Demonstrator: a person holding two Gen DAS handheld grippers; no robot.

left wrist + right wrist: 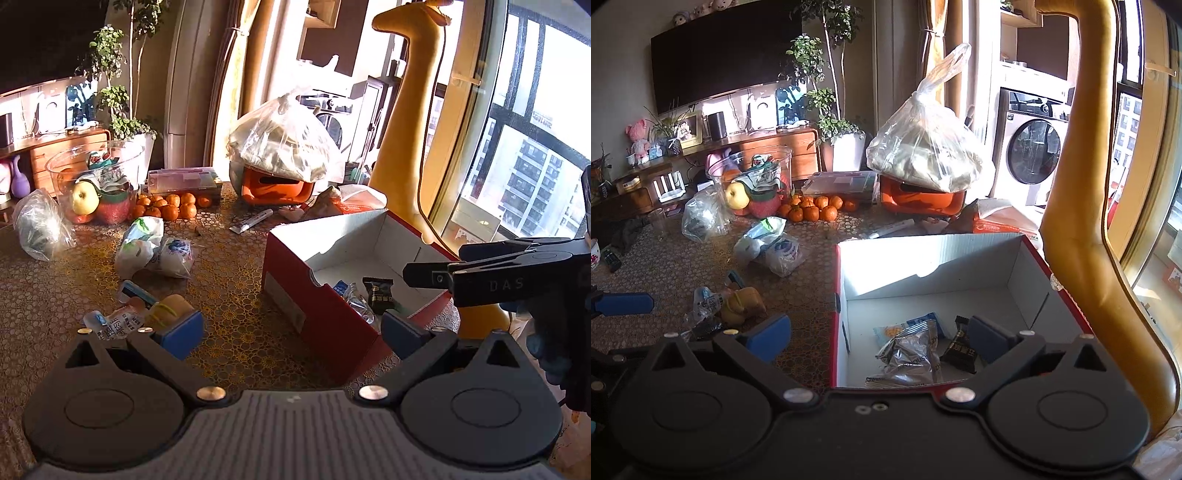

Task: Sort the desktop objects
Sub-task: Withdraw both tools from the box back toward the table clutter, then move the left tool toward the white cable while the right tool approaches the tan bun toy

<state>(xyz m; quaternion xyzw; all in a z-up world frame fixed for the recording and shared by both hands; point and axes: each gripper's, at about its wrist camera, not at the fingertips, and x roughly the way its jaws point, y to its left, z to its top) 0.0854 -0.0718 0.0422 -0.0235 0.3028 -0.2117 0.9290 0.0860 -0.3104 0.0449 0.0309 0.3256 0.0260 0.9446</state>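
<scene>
While both grippers' fingers [768, 338] gape empty, the red box [960, 266] holds three snack packets [912, 354].

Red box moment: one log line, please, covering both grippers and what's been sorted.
left gripper: open, empty | right gripper: open, empty, over red box | in box: snack packets | left on table: small pile

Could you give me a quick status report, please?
Left gripper open, empty. Right gripper open, empty, over red cardboard box. Silver foil packet and black wrapped snack inside box. Loose snack pile on table.
</scene>
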